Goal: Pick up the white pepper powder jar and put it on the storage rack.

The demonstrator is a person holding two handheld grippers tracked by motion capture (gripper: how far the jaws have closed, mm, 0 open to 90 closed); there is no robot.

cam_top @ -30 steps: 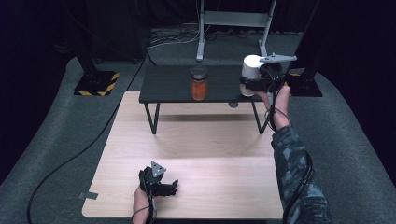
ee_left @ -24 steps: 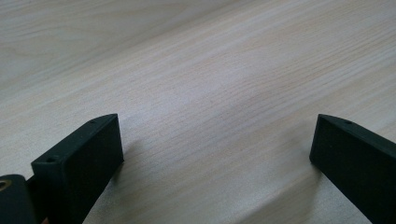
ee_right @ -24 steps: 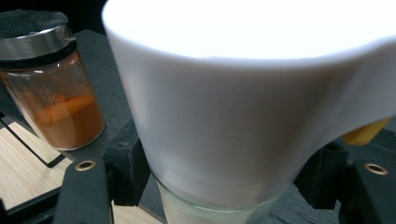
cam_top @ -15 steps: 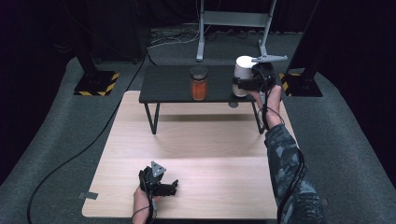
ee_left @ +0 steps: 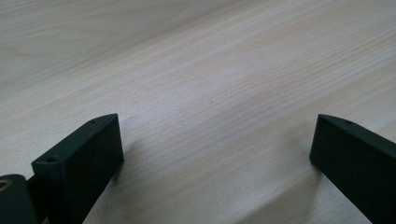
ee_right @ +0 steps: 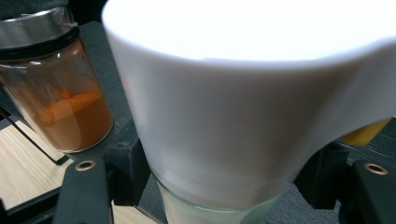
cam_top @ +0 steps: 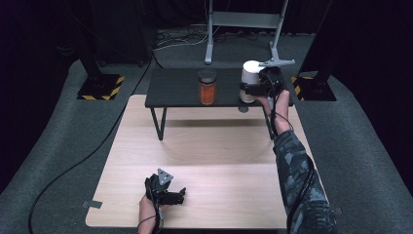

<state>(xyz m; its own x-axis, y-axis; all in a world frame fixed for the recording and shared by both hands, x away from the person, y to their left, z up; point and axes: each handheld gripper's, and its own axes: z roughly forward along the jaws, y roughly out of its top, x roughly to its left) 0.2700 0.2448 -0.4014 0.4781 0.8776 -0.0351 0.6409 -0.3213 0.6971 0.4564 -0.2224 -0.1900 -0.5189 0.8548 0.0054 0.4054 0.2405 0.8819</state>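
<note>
Dark room, grey carpet, pale wooden counter [cam_top: 219,146] in the middle, with a raised black counter [cam_top: 175,83] on thin legs at its far edge.

Step in hand, by judgement: carrying or placing a white container [cam_top: 251,73] at the right end of that black counter. Right hand-held gripper [cam_top: 249,90] clamped on the container's lower body, one jaw at each flank, as seen close up in the right gripper view [ee_right: 210,186]. Hard to tell whether the base rests on the black surface or hangs just clear of it.

Standing upright, long axis vertical, wide white top upward, paler and narrower lower part between the jaws. No visible tilt. Just beside it, but apart, a glass jar [cam_top: 207,87] with orange contents and a dark lid, also upright.

Left hand-held gripper [cam_top: 181,195] low at the near edge of the wooden counter, jaws spread wide with nothing but bare wood between them [ee_left: 215,154].

Next move, as a guess: either setting down squarely on the black counter and then releasing, or lifting away toward the wooden counter. Either way, calls for keeping the axis vertical, holding the squeeze firm on the smooth wall, and steering clear of the orange jar and the black counter's front edge.
</note>
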